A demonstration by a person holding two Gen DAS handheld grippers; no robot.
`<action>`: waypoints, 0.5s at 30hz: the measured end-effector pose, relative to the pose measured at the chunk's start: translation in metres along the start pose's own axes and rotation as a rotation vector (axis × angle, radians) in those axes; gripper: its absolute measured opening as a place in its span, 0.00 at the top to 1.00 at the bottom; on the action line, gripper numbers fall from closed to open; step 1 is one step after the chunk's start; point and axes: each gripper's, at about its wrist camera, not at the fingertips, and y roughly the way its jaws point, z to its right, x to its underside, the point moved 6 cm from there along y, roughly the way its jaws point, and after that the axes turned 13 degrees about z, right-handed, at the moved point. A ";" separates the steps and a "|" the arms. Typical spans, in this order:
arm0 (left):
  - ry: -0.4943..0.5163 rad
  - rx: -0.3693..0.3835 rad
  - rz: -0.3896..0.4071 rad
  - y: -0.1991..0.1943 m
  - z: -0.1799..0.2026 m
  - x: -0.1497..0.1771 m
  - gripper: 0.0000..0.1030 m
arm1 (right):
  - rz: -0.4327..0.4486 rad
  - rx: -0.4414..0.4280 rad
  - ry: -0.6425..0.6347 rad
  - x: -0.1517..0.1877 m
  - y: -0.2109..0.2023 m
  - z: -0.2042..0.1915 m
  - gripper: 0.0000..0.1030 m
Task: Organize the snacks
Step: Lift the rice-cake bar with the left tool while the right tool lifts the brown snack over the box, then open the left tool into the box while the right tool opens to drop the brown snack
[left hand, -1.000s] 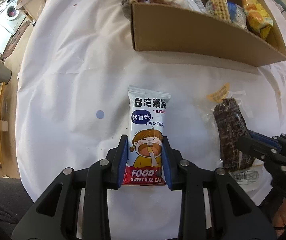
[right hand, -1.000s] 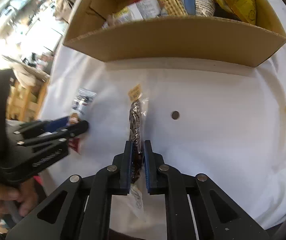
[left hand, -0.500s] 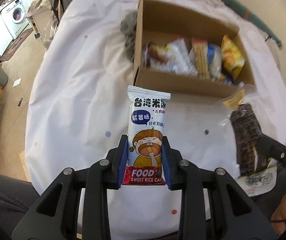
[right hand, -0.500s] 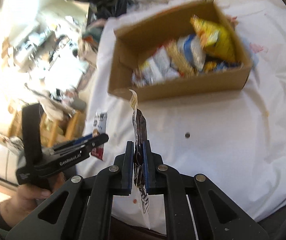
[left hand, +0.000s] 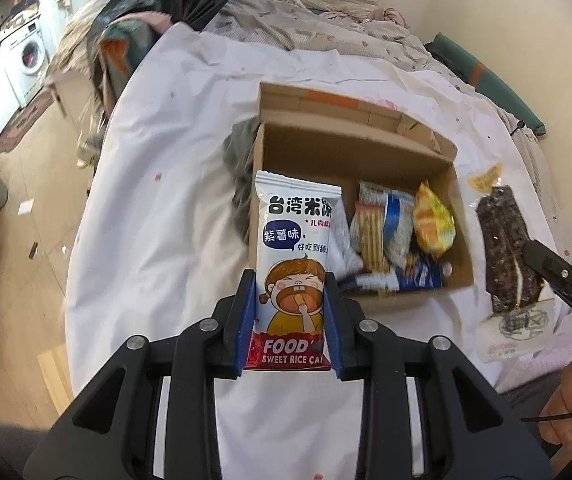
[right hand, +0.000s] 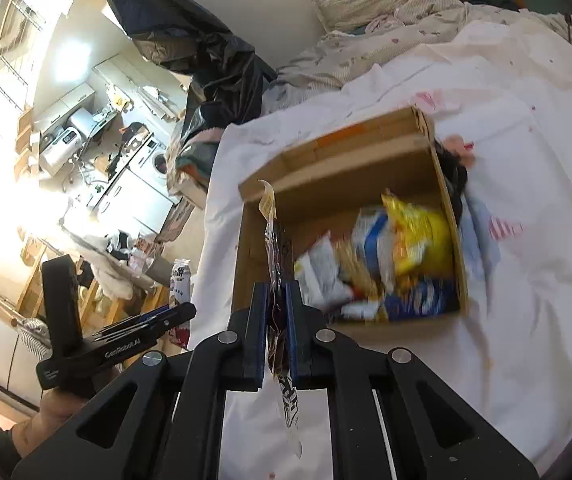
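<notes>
My left gripper (left hand: 289, 316) is shut on a white sweet rice cake packet (left hand: 296, 240) with a cartoon child, held upright in the air in front of the open cardboard box (left hand: 350, 152). My right gripper (right hand: 275, 312) is shut on a dark chocolate cake bar in clear wrap (right hand: 275, 248), held edge-on above the box's near left corner (right hand: 245, 248). The bar also shows at the right of the left wrist view (left hand: 506, 248). The box holds several snack packets, among them a yellow bag (left hand: 432, 226).
The box stands on a bed with a white sheet (left hand: 157, 208). A grey cloth (left hand: 237, 160) lies against the box's left side. Pillows and bedding (right hand: 366, 0) lie behind. Floor, a washing machine (left hand: 29, 56) and clutter are to the left.
Both grippers have lifted their snacks off the white sheet and risen well above the bed. The box now shows from above, with its contents in view.
</notes>
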 end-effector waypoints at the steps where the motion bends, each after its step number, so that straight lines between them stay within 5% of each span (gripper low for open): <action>1: 0.005 -0.001 0.001 0.005 0.001 -0.004 0.74 | 0.004 -0.002 0.006 -0.006 0.010 0.003 0.91; 15: 0.071 -0.019 -0.022 0.101 0.012 -0.010 0.74 | -0.006 0.103 -0.045 -0.001 0.098 0.050 0.91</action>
